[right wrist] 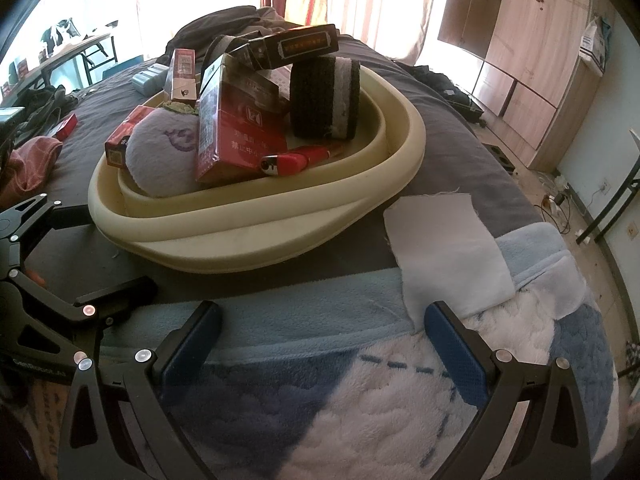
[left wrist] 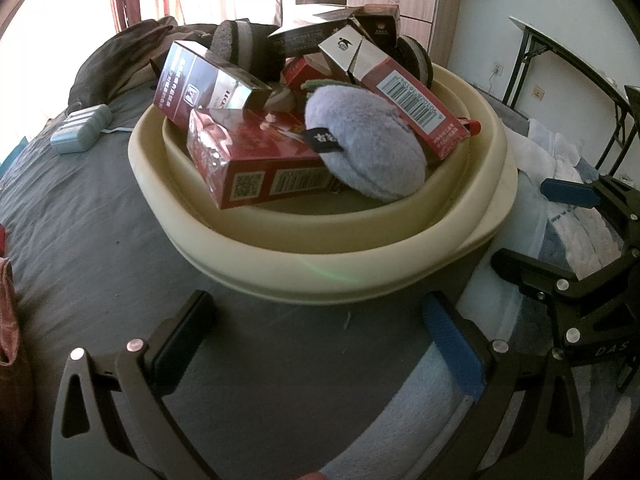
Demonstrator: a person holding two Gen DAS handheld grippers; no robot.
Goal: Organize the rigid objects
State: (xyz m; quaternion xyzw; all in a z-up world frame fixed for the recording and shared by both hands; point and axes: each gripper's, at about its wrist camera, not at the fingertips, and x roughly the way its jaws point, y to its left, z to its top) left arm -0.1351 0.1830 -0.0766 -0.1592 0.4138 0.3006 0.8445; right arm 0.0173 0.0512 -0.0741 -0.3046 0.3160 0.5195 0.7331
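Nearest, the left gripper [left wrist: 320,344] hovers over the grey bed [left wrist: 100,220] with its jaws spread wide and nothing between them; the right gripper [right wrist: 324,344] hangs alongside over the blue-and-white blanket [right wrist: 360,400], jaws likewise spread and empty, a white cloth [right wrist: 444,248] just ahead of its right finger; both face the pile, which I judge a stance for choosing a piece rather than a grasp in hand. Beyond them the cream basin [left wrist: 360,276] sits on the bed, heaped with the rigid objects: a red carton [left wrist: 256,160] lying flat at the near rim, a lilac plush pad [left wrist: 368,144] leaning against it, a long red box [left wrist: 416,104] propped aslant on top, a red lighter [right wrist: 296,159] resting on the inner lip; the stacking looks loose, so a careless pull may topple it. Farther off, a pale blue case [left wrist: 80,128] lies apart on the sheet. The basin's floor is hidden; the dark boxes [left wrist: 320,32] at the back are glare-washed, their print unreadable.
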